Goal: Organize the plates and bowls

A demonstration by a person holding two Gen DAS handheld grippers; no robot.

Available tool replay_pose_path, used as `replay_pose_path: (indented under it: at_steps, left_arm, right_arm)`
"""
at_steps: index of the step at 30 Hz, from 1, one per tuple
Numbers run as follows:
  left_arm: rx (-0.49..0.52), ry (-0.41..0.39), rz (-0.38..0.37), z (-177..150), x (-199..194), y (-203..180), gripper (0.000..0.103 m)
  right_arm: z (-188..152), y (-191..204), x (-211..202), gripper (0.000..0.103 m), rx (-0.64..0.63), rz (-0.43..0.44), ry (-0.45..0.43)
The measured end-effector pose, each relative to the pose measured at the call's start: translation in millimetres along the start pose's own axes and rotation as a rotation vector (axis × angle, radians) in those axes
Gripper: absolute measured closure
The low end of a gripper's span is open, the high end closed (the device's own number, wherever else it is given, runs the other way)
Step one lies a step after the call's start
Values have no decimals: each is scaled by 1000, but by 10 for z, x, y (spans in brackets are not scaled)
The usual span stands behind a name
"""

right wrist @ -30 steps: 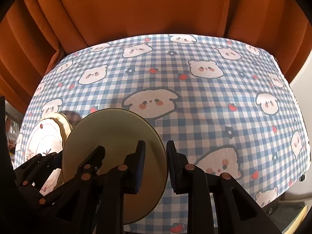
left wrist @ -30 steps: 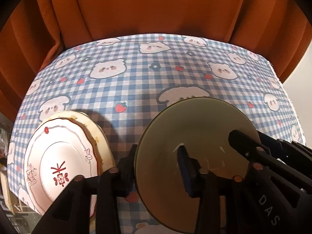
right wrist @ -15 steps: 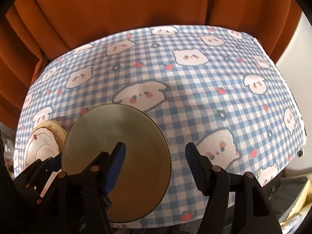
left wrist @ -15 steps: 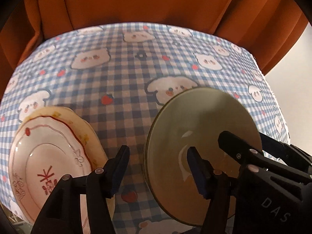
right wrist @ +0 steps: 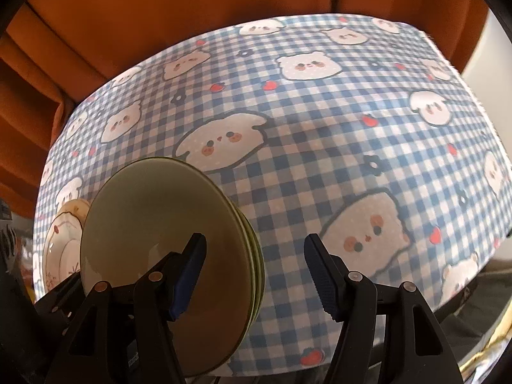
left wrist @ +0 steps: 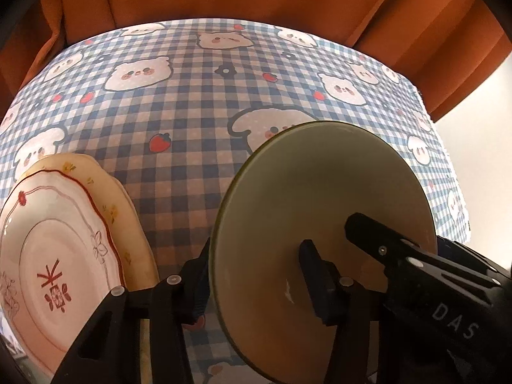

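While left fingers [left wrist: 204, 275] clamp the green plates [left wrist: 320, 211], hiding the rim, right fingers [right wrist: 188, 275] gape.

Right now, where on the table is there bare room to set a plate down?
The tablecloth is bare from the green plates out to the right edge and back to the curtain. The near left is crowded: green plates beside the floral plates.
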State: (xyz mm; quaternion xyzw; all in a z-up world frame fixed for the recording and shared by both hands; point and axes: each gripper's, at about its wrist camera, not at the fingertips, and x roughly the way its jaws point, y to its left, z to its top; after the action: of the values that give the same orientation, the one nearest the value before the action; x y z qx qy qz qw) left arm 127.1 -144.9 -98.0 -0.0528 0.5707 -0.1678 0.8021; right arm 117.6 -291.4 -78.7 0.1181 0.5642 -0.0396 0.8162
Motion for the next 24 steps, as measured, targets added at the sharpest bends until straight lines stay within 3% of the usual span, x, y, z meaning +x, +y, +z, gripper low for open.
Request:
replay_pose_path:
  at_steps: [7, 9, 12, 20, 24]
  left_arm:
    - [-29, 0, 89, -1, -7, -95, 55]
    - [-34, -2, 108, -1, -2, -100, 55]
    - [-41, -1, 137, -3, -9, -121, 55]
    - [-107, 5, 187, -52, -47, -159, 55]
    - [-109, -3, 195, -51, -80, -215, 55]
  right_arm:
    - [50, -107, 117, 39, -16, 129, 48]
    - [70, -119, 150, 45, -18, 170, 67]
    - [92, -97, 178, 62, -30, 243, 100]
    - [117, -4, 149, 66, -126, 229, 100]
    - [159, -68, 187, 65, -101, 255, 129]
